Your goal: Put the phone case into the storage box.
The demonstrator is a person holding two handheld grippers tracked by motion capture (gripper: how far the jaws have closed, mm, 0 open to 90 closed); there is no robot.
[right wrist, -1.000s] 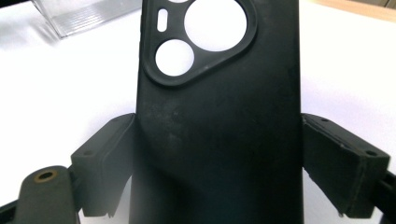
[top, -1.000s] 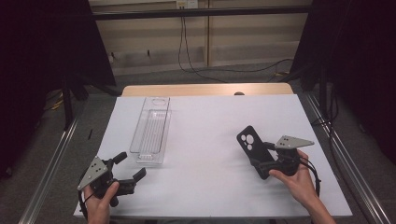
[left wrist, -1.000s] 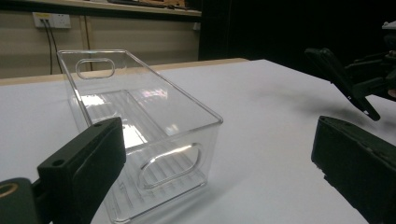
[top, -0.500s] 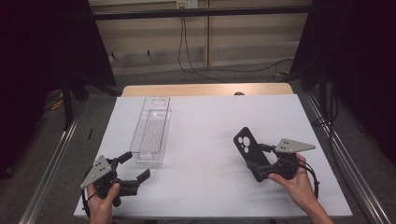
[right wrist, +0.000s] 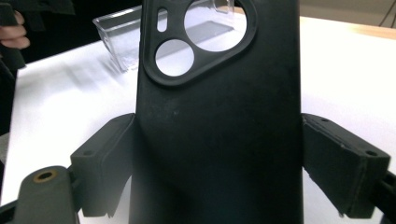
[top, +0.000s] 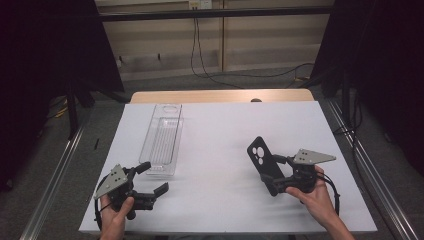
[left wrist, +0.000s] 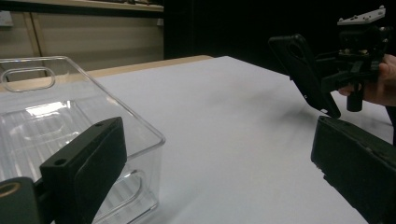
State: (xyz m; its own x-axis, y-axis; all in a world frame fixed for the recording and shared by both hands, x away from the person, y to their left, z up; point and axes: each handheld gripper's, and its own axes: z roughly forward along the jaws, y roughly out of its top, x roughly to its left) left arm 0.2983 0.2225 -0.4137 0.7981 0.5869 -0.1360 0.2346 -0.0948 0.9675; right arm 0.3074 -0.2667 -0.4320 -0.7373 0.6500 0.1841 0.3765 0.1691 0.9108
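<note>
A black phone case (top: 261,159) with camera cut-outs stands tilted above the white table (top: 225,125) at the right, and my right gripper (top: 274,176) is shut on its lower part. In the right gripper view the case (right wrist: 219,121) is pinched between both jaws. My left gripper (top: 154,177) stands open near the front left, just in front of a clear plastic tray (top: 151,134), with nothing between its fingers. The left gripper view has the tray's near corner (left wrist: 140,126) close by, and the case (left wrist: 303,74) held farther off.
The clear tray lies lengthwise on the table's left half and looks empty. A wooden strip (top: 220,96) runs along the far edge. Metal rails (top: 55,170) flank both sides. Cables (top: 210,60) hang at the back.
My right gripper has drifted slightly left and toward the near edge with the case. The left gripper has shifted a little to the right, still open.
</note>
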